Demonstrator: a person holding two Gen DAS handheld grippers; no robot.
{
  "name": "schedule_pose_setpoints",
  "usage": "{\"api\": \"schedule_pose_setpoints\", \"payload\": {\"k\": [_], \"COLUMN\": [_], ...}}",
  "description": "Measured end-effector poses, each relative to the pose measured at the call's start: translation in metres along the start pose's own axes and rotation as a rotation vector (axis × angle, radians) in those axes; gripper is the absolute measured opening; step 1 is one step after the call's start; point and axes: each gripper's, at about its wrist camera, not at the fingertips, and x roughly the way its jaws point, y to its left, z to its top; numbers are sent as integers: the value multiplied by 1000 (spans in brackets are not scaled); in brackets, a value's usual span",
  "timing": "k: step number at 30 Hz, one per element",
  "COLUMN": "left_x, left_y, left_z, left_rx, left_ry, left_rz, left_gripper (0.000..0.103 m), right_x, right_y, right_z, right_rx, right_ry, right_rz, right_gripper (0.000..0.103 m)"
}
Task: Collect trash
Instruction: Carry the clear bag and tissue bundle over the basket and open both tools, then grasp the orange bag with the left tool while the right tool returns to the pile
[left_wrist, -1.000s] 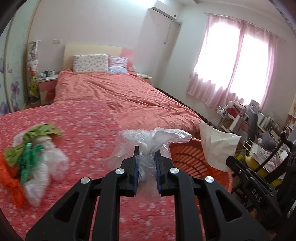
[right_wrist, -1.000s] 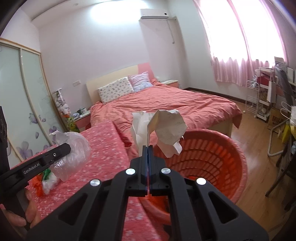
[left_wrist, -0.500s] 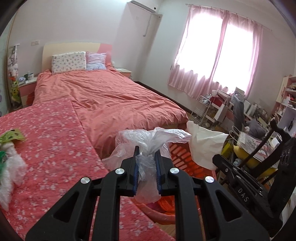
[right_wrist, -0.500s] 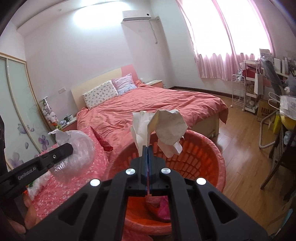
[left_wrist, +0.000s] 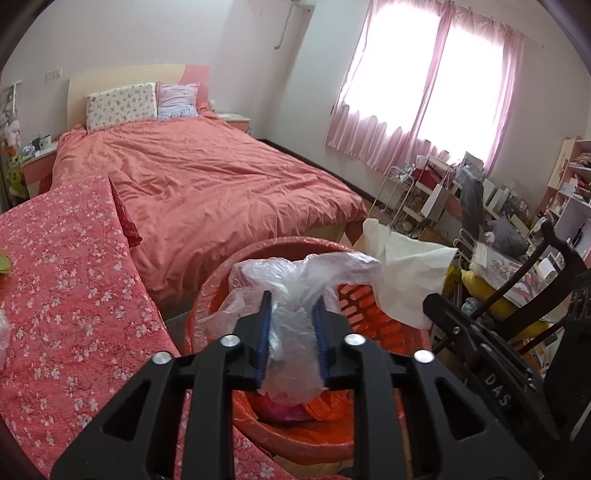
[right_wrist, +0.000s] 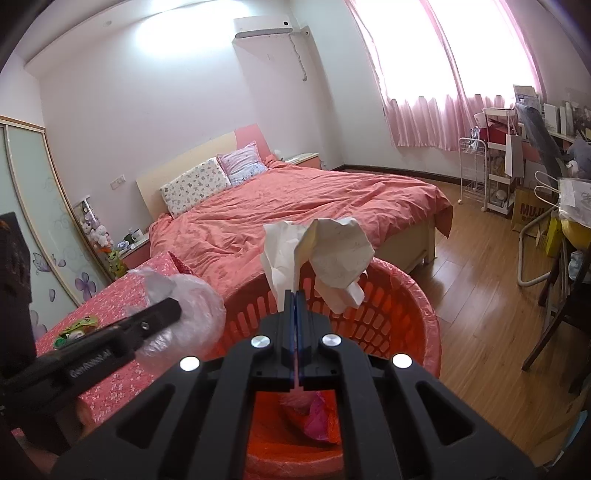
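My left gripper (left_wrist: 293, 299) hangs over the orange basket (left_wrist: 280, 243) with a crumpled clear plastic bag (left_wrist: 306, 273) between its blue pads. Its jaws are opening, and the bag still fills the gap and touches both pads. My right gripper (right_wrist: 295, 293) is shut on a crumpled white paper (right_wrist: 340, 254) above the same basket (right_wrist: 417, 317). In the right wrist view the left gripper (right_wrist: 173, 310) and its bag (right_wrist: 195, 314) sit at the basket's left rim. Pink and orange trash (right_wrist: 317, 417) lies in the basket's bottom.
A table with a floral red cloth (left_wrist: 74, 295) stands left of the basket, with green and clear trash (right_wrist: 77, 326) on it. Behind is a bed (left_wrist: 203, 177). A dark chair (right_wrist: 569, 295) and cluttered shelves (right_wrist: 498, 177) stand on the right, on a wooden floor.
Both grippers swung right from above the table to above the basket. The left jaws have spread wider around the plastic bag. The right stays shut on the paper.
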Motion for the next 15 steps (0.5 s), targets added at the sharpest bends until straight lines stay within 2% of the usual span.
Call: {"api": "schedule_pose_setpoints", "payload": {"k": [1,4,5,7,9,15], "left_x": [2,4,4,3,1,-14], "left_y": [2,7,9,11,16,36], "left_z": [0,-4,-5,-7,-10,-16], "left_rx": [-4,-20,-22,-24,-26,-34], "left_ry": [9,24,29,36,38,33], "left_rz": [4,18,26,39,64,143], "left_gripper": [39,54,55,59,62,69], "right_x": [2,5,6,7,6,3], "right_y": [-1,-7,-7,-7,-8,-2], "right_z": [0,-2,-3,-5,-6,-7], "right_rx": [4,24,28,33,28,9], "right_ry": [10,24,30,35,32,26], "right_rz": [5,9,11,10,1,-20], "right_gripper": [6,8,10,22,31,48]}}
